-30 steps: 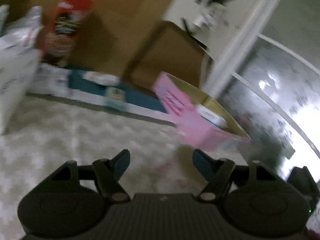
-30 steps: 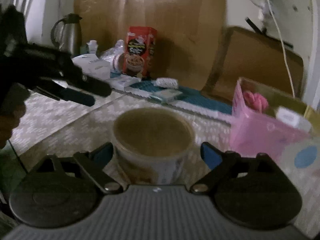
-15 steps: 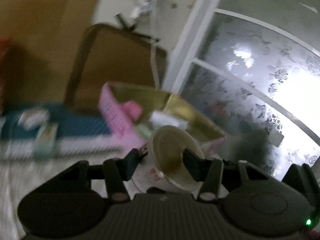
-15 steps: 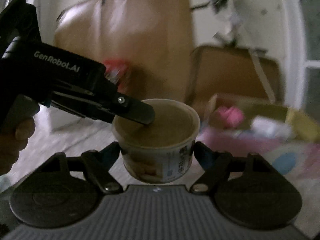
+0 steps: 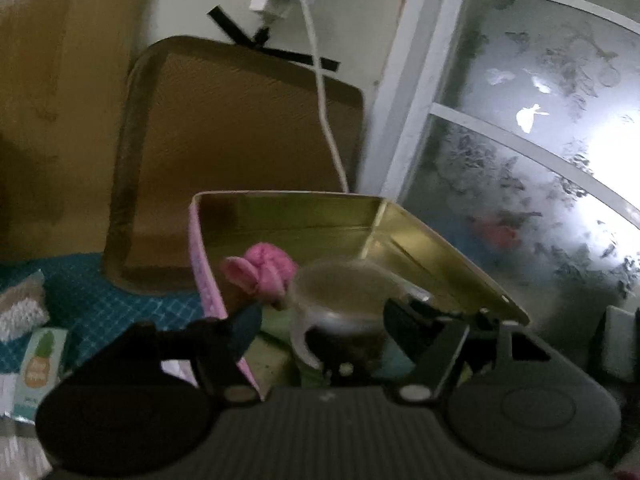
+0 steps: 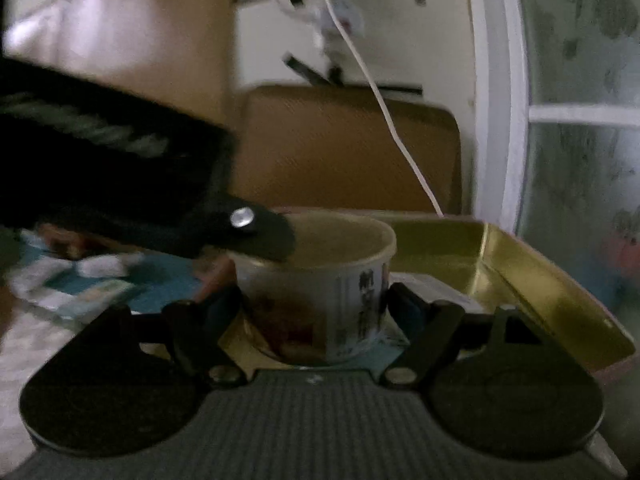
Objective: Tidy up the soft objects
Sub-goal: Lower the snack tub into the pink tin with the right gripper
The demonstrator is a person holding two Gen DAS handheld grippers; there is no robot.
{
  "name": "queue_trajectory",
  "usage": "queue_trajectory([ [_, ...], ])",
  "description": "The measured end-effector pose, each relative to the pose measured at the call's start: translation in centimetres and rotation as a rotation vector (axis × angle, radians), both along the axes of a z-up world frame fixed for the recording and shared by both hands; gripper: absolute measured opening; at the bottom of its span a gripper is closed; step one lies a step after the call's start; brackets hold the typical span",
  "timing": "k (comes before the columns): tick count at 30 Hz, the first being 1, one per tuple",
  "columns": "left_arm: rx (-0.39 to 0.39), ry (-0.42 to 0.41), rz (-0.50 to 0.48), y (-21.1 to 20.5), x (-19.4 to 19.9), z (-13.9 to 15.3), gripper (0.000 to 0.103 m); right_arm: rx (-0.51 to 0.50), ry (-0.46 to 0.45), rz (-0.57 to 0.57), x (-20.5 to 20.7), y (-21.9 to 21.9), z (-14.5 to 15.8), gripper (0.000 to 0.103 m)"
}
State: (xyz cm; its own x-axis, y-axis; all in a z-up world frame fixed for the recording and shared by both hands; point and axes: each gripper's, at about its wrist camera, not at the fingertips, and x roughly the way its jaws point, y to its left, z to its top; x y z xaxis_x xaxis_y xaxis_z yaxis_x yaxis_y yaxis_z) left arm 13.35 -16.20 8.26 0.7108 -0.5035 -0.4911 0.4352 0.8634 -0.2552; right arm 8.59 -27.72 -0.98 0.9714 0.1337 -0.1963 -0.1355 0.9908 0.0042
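Cup (image 6: 320, 280) clamped in right gripper (image 6: 316, 308) — over gold-lined tin (image 6: 520, 264).

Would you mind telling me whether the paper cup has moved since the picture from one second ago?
Yes. The paper cup, then on the table short of the pink tin, is now lifted over the tin's open inside, between the right tongs.

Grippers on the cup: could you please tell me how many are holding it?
2: the right gripper clamps its sides; the left gripper pinches the rim of the cup, over the tin.
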Motion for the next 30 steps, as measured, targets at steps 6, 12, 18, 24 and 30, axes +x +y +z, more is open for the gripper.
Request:
queue_trajectory([
  [6,0.006,-0.019,-0.003,0.7,-1.2,-0.1,0.069,0.066,-0.012,-0.060,-0.7,-1.4,-0.3,0.090],
  [12,0.015,-0.035,-0.014,1.2,-3.7,-0.3,0.069,0.146,-0.048,-0.101,-4.0,-2.7,-1.0,0.090],
  [18,0.022,-0.066,-0.025,2.1,-6.9,0.0,0.069,0.149,-0.088,-0.140,-7.6,-2.5,-1.4,0.090],
  [24,-0.009,-0.083,0.027,5.3,-8.6,-0.1,0.072,0.119,-0.076,-0.097,-7.2,-1.6,-0.6,0.089],
  [30,-0.037,-0.075,0.154,12.2,-10.1,-0.4,0.073,-0.037,0.038,-0.006,0.8,-1.8,2.4,0.094],
])
